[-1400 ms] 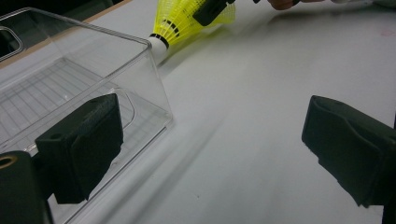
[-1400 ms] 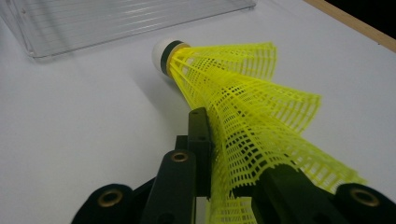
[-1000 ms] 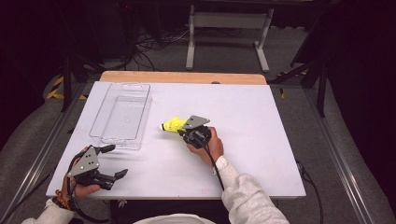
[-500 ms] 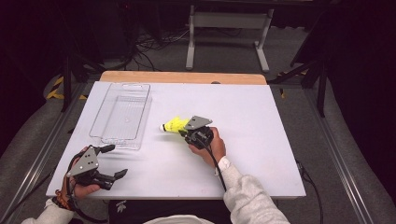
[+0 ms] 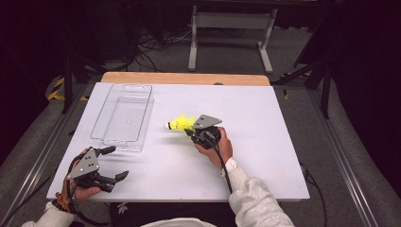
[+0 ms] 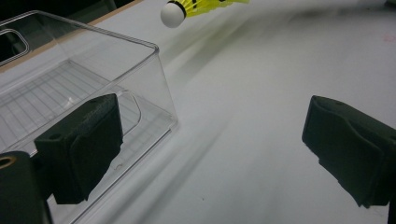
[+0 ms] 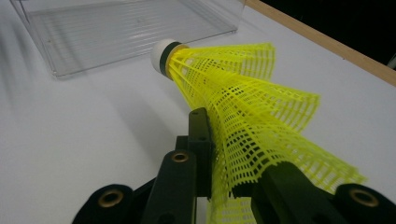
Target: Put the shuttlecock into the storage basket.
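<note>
A: What do you count on the table [image 5: 265, 142] right now?

B: I see one yellow shuttlecock [image 5: 178, 124], one clear plastic container [image 5: 124, 116], and my two grippers. That's the lot on the white top.

A: Where's the shuttlecock?

B: In my right gripper [image 5: 191, 130], near the middle of the table. The jaws are pinched nearly together on the yellow mesh skirt, which is squashed flat between them. In the right gripper view the white cork tip [image 7: 162, 56] points away from me towards the container [image 7: 130, 28], and the shuttlecock [image 7: 243, 107] hangs clear of the table surface.

A: And the container?

B: It sits at the far left of the table, open top up, nothing in it that I can see. The shuttlecock is just to its right, not touching it.

A: Left gripper?

B: My left gripper [image 5: 112, 163] rests at the near left corner, jaws spread wide with nothing between them. In the left gripper view one jaw lines up with the container's near corner [image 6: 159, 84], and the shuttlecock's tip [image 6: 173, 13] shows at the top
</note>
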Demonstrator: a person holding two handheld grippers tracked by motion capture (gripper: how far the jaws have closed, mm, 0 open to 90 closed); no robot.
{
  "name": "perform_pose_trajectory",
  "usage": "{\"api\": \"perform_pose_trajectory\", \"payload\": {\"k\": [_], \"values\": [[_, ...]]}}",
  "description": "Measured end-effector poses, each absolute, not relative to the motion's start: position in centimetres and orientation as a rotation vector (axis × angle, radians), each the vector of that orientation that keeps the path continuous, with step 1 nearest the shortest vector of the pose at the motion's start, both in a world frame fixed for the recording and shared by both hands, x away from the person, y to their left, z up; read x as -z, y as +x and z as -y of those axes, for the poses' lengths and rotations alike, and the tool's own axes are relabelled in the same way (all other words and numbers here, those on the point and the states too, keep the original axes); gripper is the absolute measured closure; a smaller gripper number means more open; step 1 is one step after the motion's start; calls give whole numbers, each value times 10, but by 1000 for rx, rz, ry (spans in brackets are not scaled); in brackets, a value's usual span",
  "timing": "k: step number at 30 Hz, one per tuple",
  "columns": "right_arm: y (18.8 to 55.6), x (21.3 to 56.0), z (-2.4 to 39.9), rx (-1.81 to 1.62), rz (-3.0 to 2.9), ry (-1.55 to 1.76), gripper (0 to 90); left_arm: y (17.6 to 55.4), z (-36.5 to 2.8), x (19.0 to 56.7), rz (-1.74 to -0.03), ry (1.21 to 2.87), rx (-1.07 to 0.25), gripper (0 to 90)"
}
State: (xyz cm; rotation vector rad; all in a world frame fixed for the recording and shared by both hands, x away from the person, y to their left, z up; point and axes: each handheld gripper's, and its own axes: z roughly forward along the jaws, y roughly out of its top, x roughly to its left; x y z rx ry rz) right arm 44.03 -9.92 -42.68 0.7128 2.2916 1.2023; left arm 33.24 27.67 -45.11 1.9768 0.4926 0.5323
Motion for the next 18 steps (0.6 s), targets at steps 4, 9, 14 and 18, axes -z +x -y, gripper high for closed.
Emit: {"api": "perform_pose_trajectory", "payload": {"k": [4,9,14,18], "values": [[440,421,104,-1219,-2273,712,833,334,-276,452,-499,1976,-530,61],[440,420,109,-1224,-2261,724,833,333,-275,451,-495,1979,-531,61],[439,415,114,-1238,-2237,739,834,334,-274,451,-490,1979,-531,61],[439,409,117,-1260,-2214,744,834,334,-275,451,-493,1977,-530,61]]}}
